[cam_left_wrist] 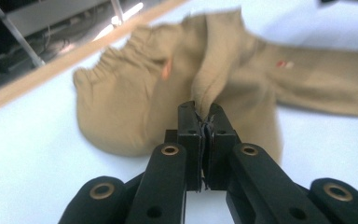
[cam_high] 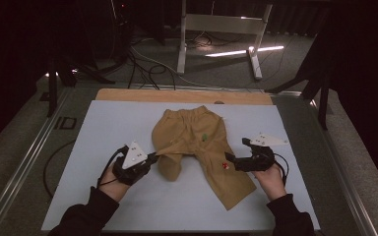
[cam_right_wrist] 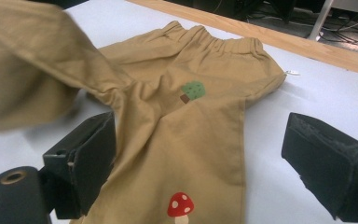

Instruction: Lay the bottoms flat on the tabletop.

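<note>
Trousers (cam_high: 197, 142): left gripper (cam_high: 153, 158) fingers pinch a leg edge; right gripper (cam_high: 230, 158) fingers spread over the other.

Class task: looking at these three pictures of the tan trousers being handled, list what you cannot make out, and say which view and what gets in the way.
- Trousers, high view: the prints are too small to read.
- Lifted trouser leg, right tool view: blurred, hem unclear.
- Pinched fold, left tool view: hidden between the left tool jaws.
- Mushroom print, right tool view: cut off by the bottom edge.

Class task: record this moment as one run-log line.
left gripper: shut on trousers leg, lifting | right gripper: open over other leg | surface: table
</note>
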Demonstrator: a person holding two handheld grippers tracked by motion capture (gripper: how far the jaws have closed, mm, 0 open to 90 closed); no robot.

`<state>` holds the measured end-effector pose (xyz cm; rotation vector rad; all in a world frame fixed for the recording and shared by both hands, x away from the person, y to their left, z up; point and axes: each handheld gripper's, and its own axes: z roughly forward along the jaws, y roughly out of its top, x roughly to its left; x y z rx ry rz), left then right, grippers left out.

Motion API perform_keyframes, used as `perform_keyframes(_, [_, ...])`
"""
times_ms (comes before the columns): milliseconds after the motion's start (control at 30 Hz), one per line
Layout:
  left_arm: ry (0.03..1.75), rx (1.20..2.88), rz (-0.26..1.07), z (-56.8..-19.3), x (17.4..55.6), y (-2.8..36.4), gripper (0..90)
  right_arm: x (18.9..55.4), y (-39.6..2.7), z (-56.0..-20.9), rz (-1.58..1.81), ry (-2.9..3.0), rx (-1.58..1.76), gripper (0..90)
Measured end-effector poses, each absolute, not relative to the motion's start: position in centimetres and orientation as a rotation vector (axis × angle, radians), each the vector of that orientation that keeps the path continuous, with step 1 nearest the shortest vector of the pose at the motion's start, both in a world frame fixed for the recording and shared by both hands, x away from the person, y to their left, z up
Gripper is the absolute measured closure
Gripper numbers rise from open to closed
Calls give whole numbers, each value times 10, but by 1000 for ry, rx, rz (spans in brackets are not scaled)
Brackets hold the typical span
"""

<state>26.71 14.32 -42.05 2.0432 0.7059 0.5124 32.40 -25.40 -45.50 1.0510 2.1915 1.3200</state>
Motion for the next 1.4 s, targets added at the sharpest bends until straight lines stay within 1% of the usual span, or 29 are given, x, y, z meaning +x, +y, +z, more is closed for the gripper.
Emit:
perform_keyframes(167, [558, 2116, 347, -404, 241, 130, 845, 321, -256, -452, 1324, 2182, 1051, 105])
perform_keyframes(267, [466, 2108, 229, -401, 225, 121, 724, 319, -256, -451, 1320, 2189, 1045, 105])
perform_keyframes(300, [450, 2107, 219, -401, 221, 120, 652, 318, -256, -451, 1320, 2192, 1037, 105])
perform_keyframes(333, [438, 2108, 215, -401, 217, 120, 603, 317, -257, -451, 1320, 2193, 1038, 105])
perform_keyframes(433, [467, 2119, 243, -407, 216, 126, 524, 315, -259, -451, 1320, 2191, 1042, 105])
perform_keyframes(533, [528, 2117, 253, -421, 218, 137, 506, 313, -263, -450, 1319, 2185, 1048, 105])
perform_keyframes(600, [559, 2155, 279, -435, 219, 141, 487, 311, -264, -450, 1321, 2186, 1050, 105])
perform_keyframes(633, [559, 2155, 279, -435, 219, 141, 471, 311, -264, -450, 1321, 2186, 1050, 105])
perform_keyframes(667, [584, 2176, 267, -450, 219, 145, 471, 311, -265, -450, 1327, 2186, 1050, 105])
perform_keyframes(733, [607, 2173, 255, -459, 221, 150, 471, 309, -267, -452, 1324, 2194, 1051, 105])
perform_keyframes(767, [611, 2162, 265, -461, 222, 152, 472, 309, -267, -452, 1324, 2193, 1057, 105])
perform_keyframes(800, [623, 2156, 282, -461, 225, 155, 492, 310, -267, -453, 1322, 2194, 1057, 106])
perform_keyframes(833, [632, 2145, 291, -460, 228, 159, 543, 310, -267, -453, 1318, 2195, 1057, 105])
perform_keyframes(900, [656, 2106, 297, -457, 236, 167, 568, 310, -267, -453, 1321, 2199, 1055, 106])
perform_keyframes(1000, [688, 2125, 374, -459, 251, 175, 684, 310, -266, -454, 1320, 2202, 1054, 106])
perform_keyframes(1033, [708, 2133, 392, -462, 257, 175, 762, 310, -266, -454, 1324, 2202, 1054, 105])
perform_keyframes(1100, [721, 2158, 385, -472, 268, 172, 866, 311, -266, -455, 1319, 2205, 1057, 106])
perform_keyframes(1133, [721, 2169, 376, -477, 271, 168, 893, 311, -266, -455, 1319, 2207, 1061, 105])
perform_keyframes(1267, [660, 2199, 299, -490, 279, 149, 899, 311, -267, -456, 1327, 2204, 1061, 105])
perform_keyframes(1400, [559, 2136, 259, -478, 274, 127, 899, 311, -269, -457, 1325, 2203, 1065, 105])
